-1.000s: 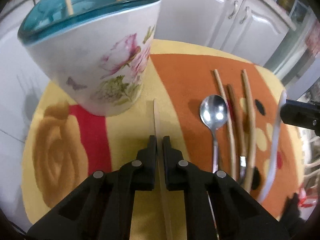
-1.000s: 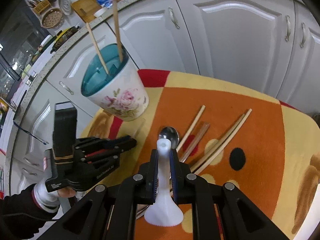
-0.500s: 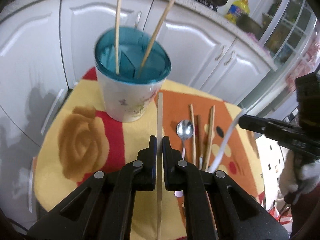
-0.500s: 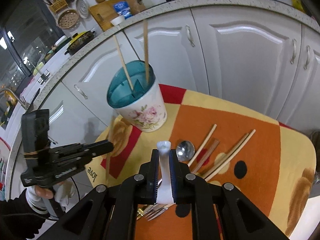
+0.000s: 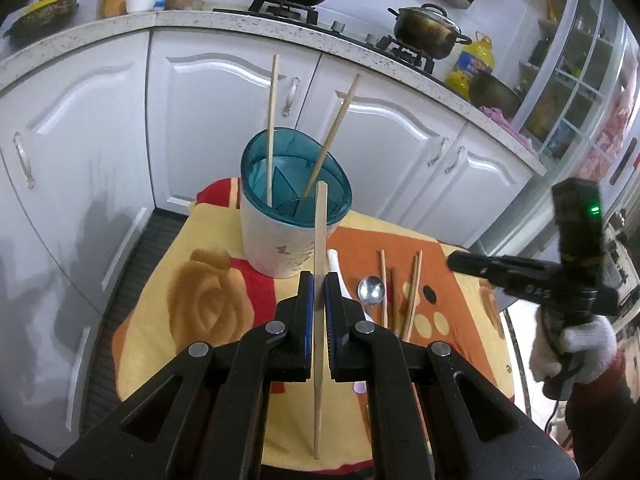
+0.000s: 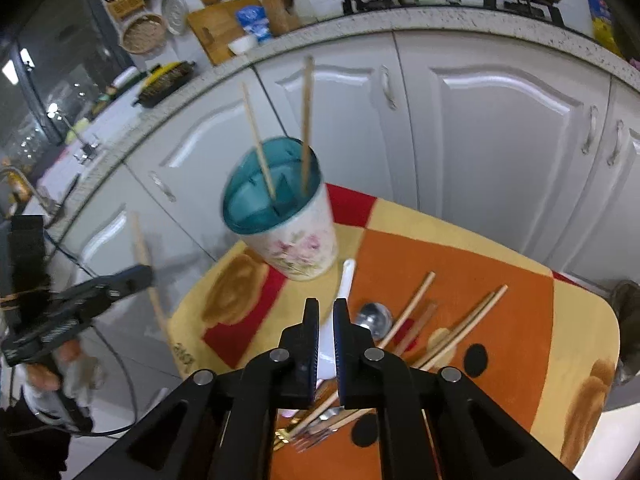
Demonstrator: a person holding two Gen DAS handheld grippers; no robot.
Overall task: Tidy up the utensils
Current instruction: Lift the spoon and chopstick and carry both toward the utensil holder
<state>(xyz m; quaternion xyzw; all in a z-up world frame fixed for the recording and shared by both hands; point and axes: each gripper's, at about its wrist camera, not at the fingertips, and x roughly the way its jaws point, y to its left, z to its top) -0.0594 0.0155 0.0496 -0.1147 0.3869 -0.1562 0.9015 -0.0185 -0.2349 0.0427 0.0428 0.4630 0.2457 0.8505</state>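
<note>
My left gripper [image 5: 319, 280] is shut on a pale wooden chopstick [image 5: 319, 232], held upright in front of the floral utensil holder [image 5: 280, 248]. Two chopsticks [image 5: 272, 128] stand in the holder's teal inside. My right gripper [image 6: 326, 304] hovers above the table with its jaws shut and nothing between them. A white plastic spoon [image 6: 345, 284] shows through their narrow gap, lying on the cloth with its handle tip at the holder's [image 6: 296, 240] base. In the left wrist view the right gripper [image 5: 454, 259] sits far right, apart from the white spoon [image 5: 335, 265].
A metal spoon [image 5: 371, 291] and several loose chopsticks [image 5: 414, 292] lie on the orange and yellow cloth [image 5: 200, 288], right of the holder. Fork tines [image 6: 308, 442] poke out near the front edge. White cabinet doors [image 5: 92, 120] close in behind the small table.
My left gripper rose and drew back from the holder, with the chopstick still in it. The white spoon left my right gripper's jaws and now lies on the cloth beside the holder.
</note>
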